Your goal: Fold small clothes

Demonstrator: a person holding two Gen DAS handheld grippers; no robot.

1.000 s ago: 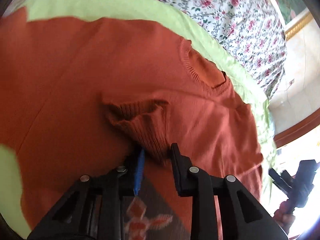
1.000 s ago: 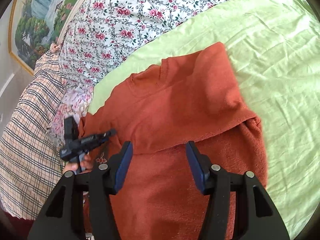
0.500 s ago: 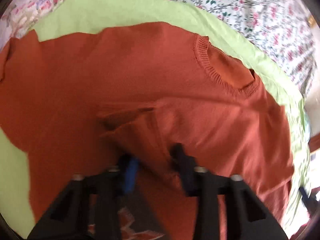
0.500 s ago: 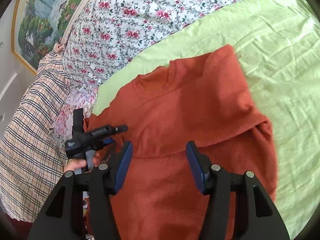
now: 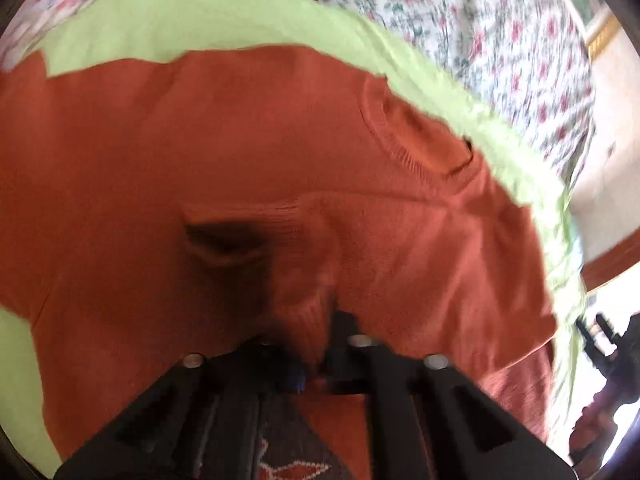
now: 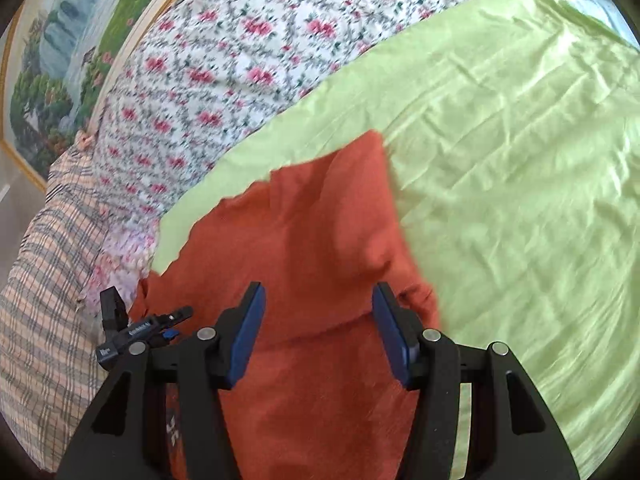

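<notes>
An orange knit sweater (image 5: 248, 152) lies on a light green sheet (image 5: 200, 20); its ribbed collar (image 5: 404, 148) is at the upper right. My left gripper (image 5: 310, 344) is shut on the sleeve cuff (image 5: 296, 304), lifted over the sweater's chest. In the right wrist view the sweater (image 6: 312, 240) is partly folded, and my right gripper (image 6: 318, 332) is open and empty just above its fold. The left gripper (image 6: 140, 328) shows at the sweater's left edge.
A floral bedspread (image 6: 224, 64) and a plaid pillow (image 6: 44, 280) lie behind the green sheet (image 6: 520, 180). A framed landscape picture (image 6: 60, 60) hangs on the wall. The right gripper (image 5: 604, 344) shows at the far right of the left wrist view.
My left gripper has closed on the sleeve cuff and pulled it toward itself. The right gripper has shifted slightly and stays open.
</notes>
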